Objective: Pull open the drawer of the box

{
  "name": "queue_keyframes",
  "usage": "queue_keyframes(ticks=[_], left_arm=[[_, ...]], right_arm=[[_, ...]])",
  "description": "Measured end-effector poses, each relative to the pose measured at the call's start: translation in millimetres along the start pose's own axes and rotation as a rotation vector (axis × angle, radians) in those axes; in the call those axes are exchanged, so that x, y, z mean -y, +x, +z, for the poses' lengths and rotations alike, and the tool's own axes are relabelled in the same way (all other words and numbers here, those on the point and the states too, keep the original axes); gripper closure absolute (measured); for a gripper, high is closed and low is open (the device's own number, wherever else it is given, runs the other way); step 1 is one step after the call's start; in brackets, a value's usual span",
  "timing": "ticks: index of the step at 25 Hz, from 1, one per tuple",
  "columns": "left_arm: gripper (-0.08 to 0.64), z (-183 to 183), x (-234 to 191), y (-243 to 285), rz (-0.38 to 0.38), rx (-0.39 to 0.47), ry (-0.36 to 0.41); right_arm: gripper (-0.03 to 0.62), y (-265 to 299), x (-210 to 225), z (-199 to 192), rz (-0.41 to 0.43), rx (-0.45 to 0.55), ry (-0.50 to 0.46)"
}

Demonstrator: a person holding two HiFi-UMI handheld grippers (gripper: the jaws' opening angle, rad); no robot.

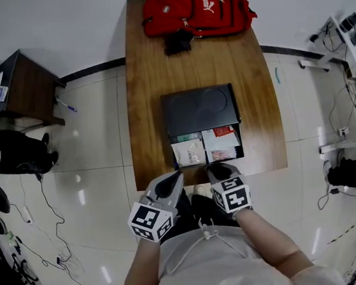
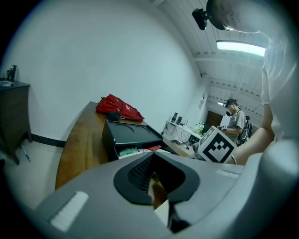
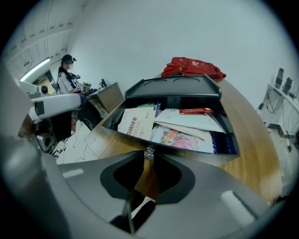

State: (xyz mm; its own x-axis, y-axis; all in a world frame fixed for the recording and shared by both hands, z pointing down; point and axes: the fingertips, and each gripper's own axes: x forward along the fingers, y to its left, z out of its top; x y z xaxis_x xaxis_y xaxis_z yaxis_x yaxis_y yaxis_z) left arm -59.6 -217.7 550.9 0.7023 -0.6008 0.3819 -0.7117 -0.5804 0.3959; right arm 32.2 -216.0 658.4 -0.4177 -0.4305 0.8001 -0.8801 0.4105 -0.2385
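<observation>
- The box [image 1: 200, 109] is black and sits in the middle of the table [image 1: 145, 110], its lid shut and bare.
- Its drawer [image 1: 239, 144] is pulled out toward the person, with its front close to the table's near edge.
- At the drawer's front left lies a white booklet [image 3: 136, 123] with dark print, leaning on the front wall.
- White papers [image 3: 187, 121] lie across the middle and right of the drawer, overlapping each other.
- A red packet [image 3: 196, 111] lies on the papers toward the back, close under the box's lip.
- A colourful leaflet [image 3: 177, 137] lies at the front, partly under the white papers, with a blue sheet [image 3: 219, 140] beside it at the right front corner.
- Something green [image 1: 187, 137] shows at the back left of the drawer; what it is cannot be made out.
- A small metal knob [image 3: 149, 150] stands on the outside of the drawer's front wall.
- The right gripper [image 3: 148, 156] is at the drawer front, its fingers closed on the knob with only a thin slit between them.
- The left gripper [image 2: 154, 154] is at the near table edge, close to the drawer's front left corner. Its fingers are pressed together with nothing between them, and wood shows through the slit.
- Whether the left gripper touches the drawer cannot be told.
- A red backpack [image 1: 198, 8] lies on the far end of the table, well apart from the box.
</observation>
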Motion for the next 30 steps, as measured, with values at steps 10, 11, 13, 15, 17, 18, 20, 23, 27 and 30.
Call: queue_keyframes(ticks=[10, 11, 13, 15, 17, 18, 20, 23, 27, 30], left_arm=[[0.554, -15, 13, -8, 0.032, 0.000, -0.013], [0.554, -15, 12, -10, 0.038, 0.002, -0.014], [0.554, -14, 11, -11, 0.047, 0.009, -0.015], [0.554, -13, 10, -13, 0.055, 0.018, -0.016], [0.554, -11, 11, -14, 0.062, 0.029, -0.014], [0.554, -9, 12, -15, 0.066, 0.036, -0.012], [0.554, -5, 17, -17, 0.069, 0.053, -0.008], [0.554, 6, 27, -22, 0.067, 0.082, 0.009], [0.554, 32, 40, -25, 0.070, 0.120, 0.068], [0.554, 52, 52, -33, 0.075, 0.155, 0.113]], right_arm=[[0.526, -5, 0, -9, 0.014, 0.001, -0.124], [0.526, -5, -1, -10, 0.020, 0.003, -0.121], [0.526, -5, -1, -10, 0.024, 0.006, -0.119], [0.526, -8, -3, -8, 0.027, 0.019, -0.122], [0.523, -16, -7, -2, 0.040, 0.049, -0.115], [0.523, -22, -8, 2, 0.049, 0.069, -0.108], [0.528, -36, -12, 12, 0.067, 0.117, -0.094], [0.535, -62, -18, 35, 0.085, 0.208, -0.098], [0.588, -97, -19, 72, 0.078, 0.335, -0.120], [0.588, -122, -20, 89, 0.070, 0.409, -0.142]])
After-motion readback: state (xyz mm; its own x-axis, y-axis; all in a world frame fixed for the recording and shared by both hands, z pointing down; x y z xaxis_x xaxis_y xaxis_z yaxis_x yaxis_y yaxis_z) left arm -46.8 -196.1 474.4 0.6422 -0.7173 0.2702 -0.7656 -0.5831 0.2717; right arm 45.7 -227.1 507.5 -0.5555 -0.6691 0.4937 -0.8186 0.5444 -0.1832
